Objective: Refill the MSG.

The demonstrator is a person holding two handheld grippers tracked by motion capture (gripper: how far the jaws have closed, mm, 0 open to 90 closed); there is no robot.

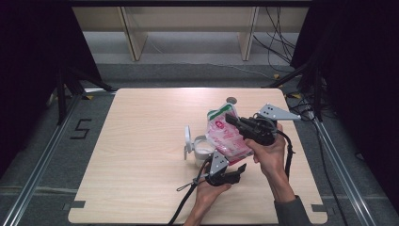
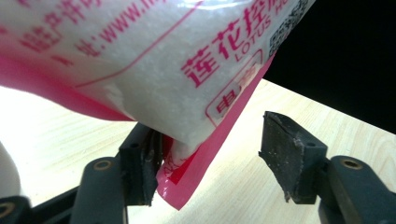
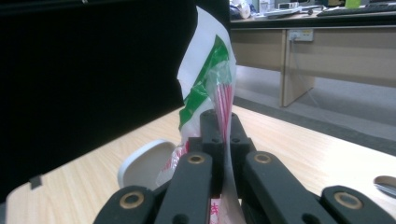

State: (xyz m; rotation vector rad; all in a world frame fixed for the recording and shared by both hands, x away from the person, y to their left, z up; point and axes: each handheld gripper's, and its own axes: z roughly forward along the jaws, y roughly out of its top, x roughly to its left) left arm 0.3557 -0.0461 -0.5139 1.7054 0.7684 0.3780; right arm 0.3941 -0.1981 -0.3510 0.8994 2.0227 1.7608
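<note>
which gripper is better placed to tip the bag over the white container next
Right, probably: the right gripper is clamped on the bag above the white container; the left gripper stands open at the bag's bottom corner.

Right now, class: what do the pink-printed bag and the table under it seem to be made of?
Bag: thin, glossy plastic film, probably; white grains show through it and its edge creases. Table: light wood or wood-look laminate, smooth and matte, with a pale grain pattern; which one, the look leaves open.
</note>
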